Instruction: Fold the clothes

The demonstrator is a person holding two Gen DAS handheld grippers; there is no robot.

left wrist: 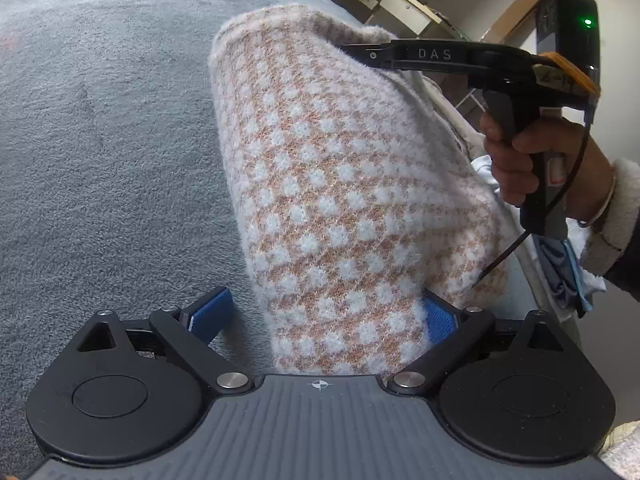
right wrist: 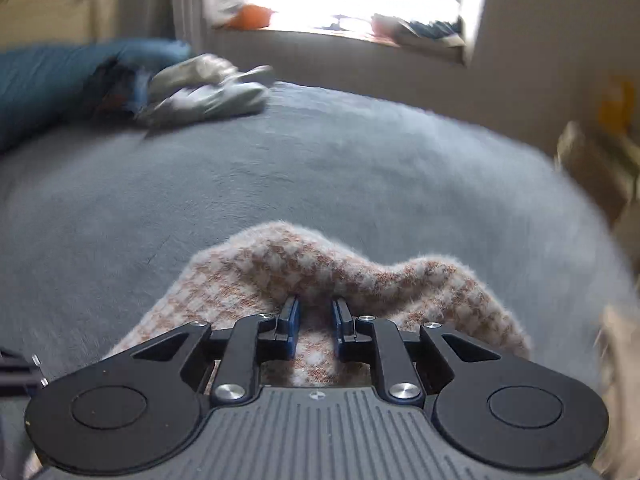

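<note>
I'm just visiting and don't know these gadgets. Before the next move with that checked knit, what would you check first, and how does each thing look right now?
1. Right gripper has the checked knit pinched: ok, fabric sits between its nearly closed jaws.
2. Left gripper has hold of the knit: not ok, its jaws stand wide open with fabric lying between them.
3. Grey blanket ahead is free for laying the knit down: ok in the near part.
4. Crumpled grey garment is out of the way: ok, it lies far back.
5. Knit lies smooth: not ok, it is bunched and draped.
6. Right gripper's dangling cable clear of the knit: cannot tell.
</note>
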